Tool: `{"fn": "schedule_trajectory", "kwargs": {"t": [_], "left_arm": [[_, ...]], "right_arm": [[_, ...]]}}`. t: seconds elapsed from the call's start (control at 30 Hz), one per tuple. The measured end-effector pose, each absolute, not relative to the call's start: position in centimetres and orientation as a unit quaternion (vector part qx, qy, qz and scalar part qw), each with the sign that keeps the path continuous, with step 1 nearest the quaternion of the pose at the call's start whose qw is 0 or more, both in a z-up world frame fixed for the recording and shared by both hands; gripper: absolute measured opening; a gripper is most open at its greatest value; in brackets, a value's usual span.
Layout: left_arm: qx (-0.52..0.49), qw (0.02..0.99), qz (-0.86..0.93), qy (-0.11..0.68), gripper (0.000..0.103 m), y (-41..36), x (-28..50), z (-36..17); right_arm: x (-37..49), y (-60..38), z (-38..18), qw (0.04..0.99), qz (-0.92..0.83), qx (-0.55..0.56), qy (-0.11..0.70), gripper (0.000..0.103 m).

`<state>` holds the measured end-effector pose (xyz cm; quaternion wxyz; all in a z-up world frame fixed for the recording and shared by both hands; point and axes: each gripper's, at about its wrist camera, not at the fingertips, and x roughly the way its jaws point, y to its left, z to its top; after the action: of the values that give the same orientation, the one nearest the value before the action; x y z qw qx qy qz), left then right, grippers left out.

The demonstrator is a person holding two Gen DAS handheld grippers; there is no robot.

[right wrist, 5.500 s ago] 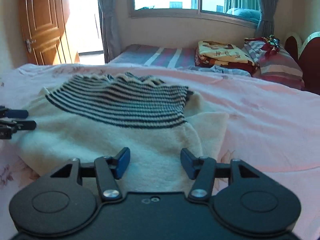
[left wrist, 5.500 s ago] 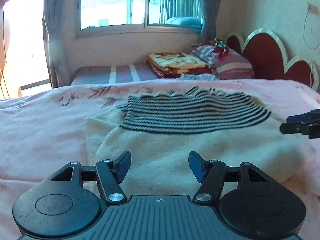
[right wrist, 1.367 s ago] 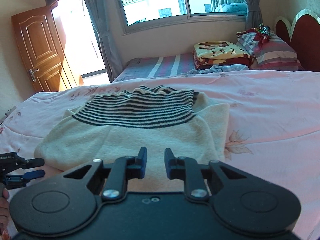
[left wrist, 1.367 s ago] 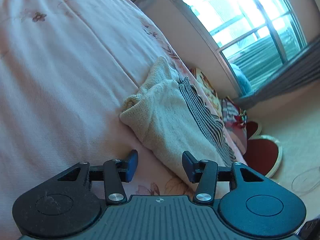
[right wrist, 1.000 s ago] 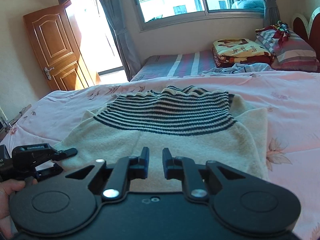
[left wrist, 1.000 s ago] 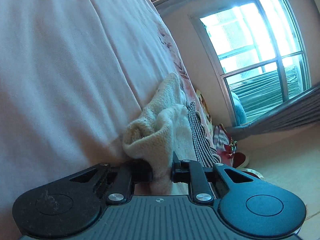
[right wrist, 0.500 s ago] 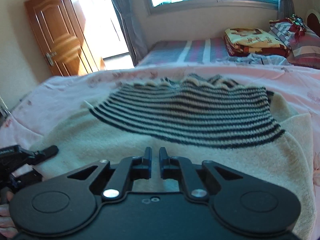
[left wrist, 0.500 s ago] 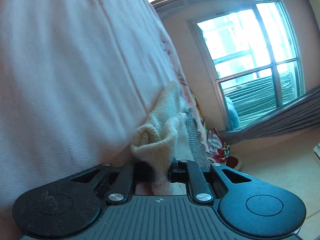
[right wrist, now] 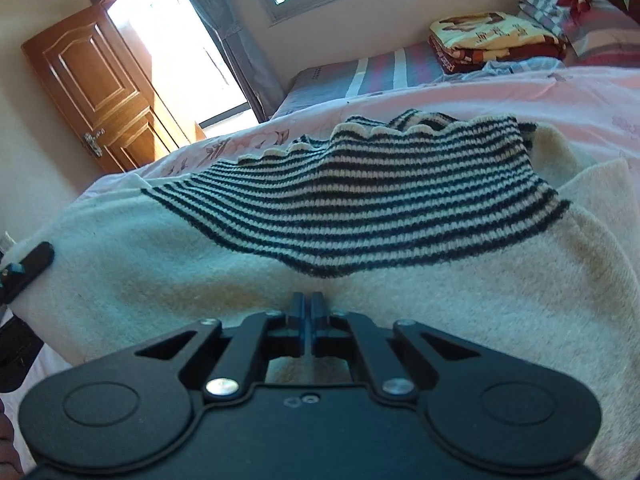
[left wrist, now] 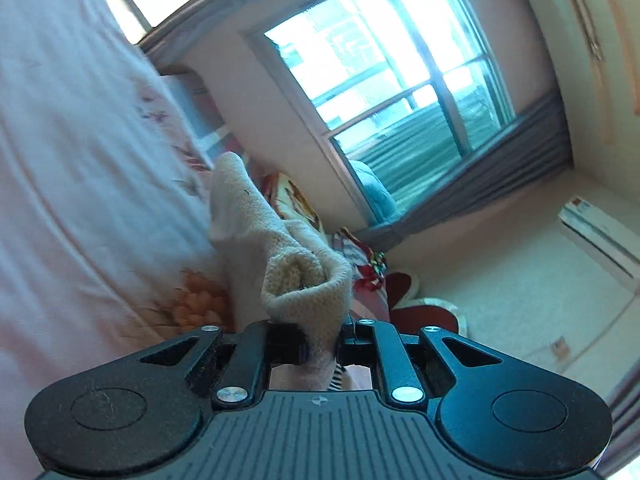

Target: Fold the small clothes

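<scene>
On pink floral bedspread (right wrist: 580, 92), cream knit sweater with striped yoke (right wrist: 360, 200) lies flat. Corner clamped by left gripper (left wrist: 320, 346); right gripper (right wrist: 307, 308) pressed shut on hem. First fold judged underway; edge to be carried across.

A wooden door (right wrist: 100, 84) stands beside grey curtains (right wrist: 224, 28); folded blankets (right wrist: 492, 40) lie near the window (left wrist: 392, 88).

Pink bedspread (right wrist: 580, 92) beyond the sweater (right wrist: 360, 200) lies bare; folded blankets (right wrist: 492, 40) crowd the window side.
</scene>
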<state>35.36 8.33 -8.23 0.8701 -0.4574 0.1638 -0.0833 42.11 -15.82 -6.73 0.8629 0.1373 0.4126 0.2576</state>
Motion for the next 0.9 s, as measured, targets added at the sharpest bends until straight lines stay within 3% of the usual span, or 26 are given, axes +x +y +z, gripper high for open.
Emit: {"fn": "schedule_trajectory", "kwargs": {"t": [0.2, 0.27, 0.33, 0.5, 0.63, 0.77, 0.9], "left_arm": [[-0.348, 0.89, -0.163, 0.248, 0.012, -0.3, 38.8, -4.9], [-0.312, 0.888, -0.178, 0.287, 0.012, -3.4, 39.8, -5.6], [-0.288, 0.881, -0.189, 0.323, 0.013, -6.2, 40.0, -7.0], [-0.249, 0.876, -0.179, 0.372, 0.017, -10.0, 40.4, -9.5], [-0.261, 0.867, -0.216, 0.367, 0.065, -9.9, 38.6, -7.5], [-0.235, 0.88, -0.241, 0.335, 0.068, -7.1, 36.1, -4.1], [-0.242, 0.905, -0.133, 0.324, 0.067, -0.8, 37.3, -3.8]], "right_arm": [[43.3, -20.8, -7.3, 0.819, 0.256, 0.272, 0.436, 0.001], [42.9, -24.9, -7.1, 0.813, 0.231, 0.342, 0.411, 0.019], [42.4, -29.2, -7.2, 0.8, 0.208, 0.412, 0.385, 0.054], [41.4, -35.6, -7.6, 0.762, 0.196, 0.482, 0.385, 0.06], [40.1, -36.5, -7.4, 0.753, 0.21, 0.492, 0.384, 0.062], [39.1, -35.9, -6.5, 0.752, 0.229, 0.478, 0.391, 0.064], [39.7, -34.2, -5.7, 0.757, 0.231, 0.438, 0.425, 0.065]]}}
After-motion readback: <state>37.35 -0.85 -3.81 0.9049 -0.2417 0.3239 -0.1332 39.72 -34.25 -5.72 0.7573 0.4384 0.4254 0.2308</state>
